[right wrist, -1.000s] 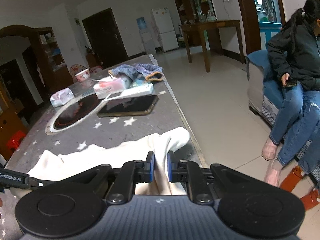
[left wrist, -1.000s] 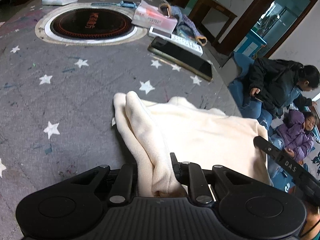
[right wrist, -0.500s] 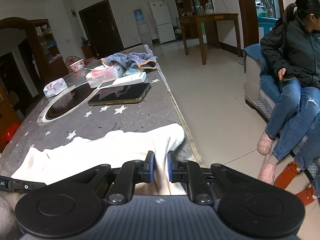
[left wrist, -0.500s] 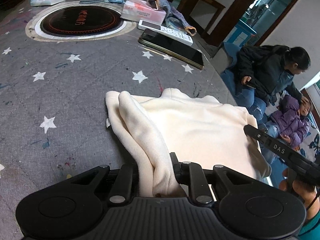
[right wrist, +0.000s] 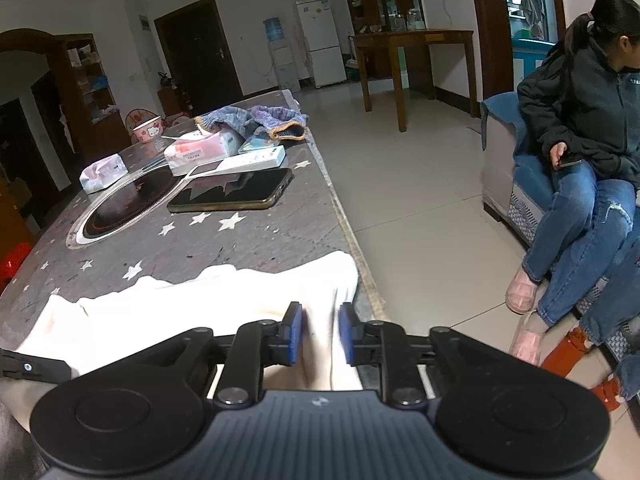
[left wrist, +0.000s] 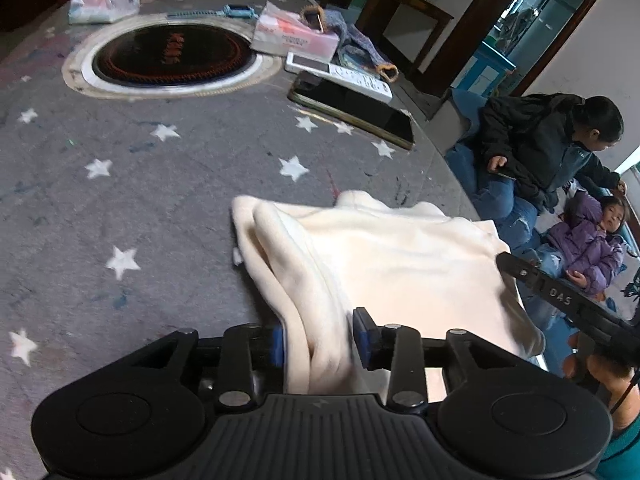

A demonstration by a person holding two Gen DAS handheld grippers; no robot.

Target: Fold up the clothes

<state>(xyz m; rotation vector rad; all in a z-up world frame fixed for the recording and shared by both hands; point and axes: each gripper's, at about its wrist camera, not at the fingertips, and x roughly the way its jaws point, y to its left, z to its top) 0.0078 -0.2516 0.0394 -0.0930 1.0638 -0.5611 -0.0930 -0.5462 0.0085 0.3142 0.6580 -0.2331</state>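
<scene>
A cream fleece garment (left wrist: 392, 256) lies folded on the grey star-patterned tablecloth (left wrist: 168, 184), near the table's right edge. My left gripper (left wrist: 319, 340) stands around the garment's bunched left edge, its jaws parted with a gap to the right pad. My right gripper (right wrist: 320, 334) stands around the garment's right end (right wrist: 224, 300), its blue pads (right wrist: 295, 334) apart from the cloth. The right gripper's arm also shows in the left wrist view (left wrist: 560, 300).
A round black hotplate (left wrist: 172, 52) is set in the table further back. A dark phone (left wrist: 352, 110), a white remote (left wrist: 340, 74), tissue packs (left wrist: 294, 34), and a blue knitted item (right wrist: 256, 118) lie beyond. The table edge (right wrist: 360, 264) runs right of the garment. Two people (left wrist: 552, 152) sit right.
Both grippers' jaws have parted from the cloth they pinched. The garment has settled flat on the table.
</scene>
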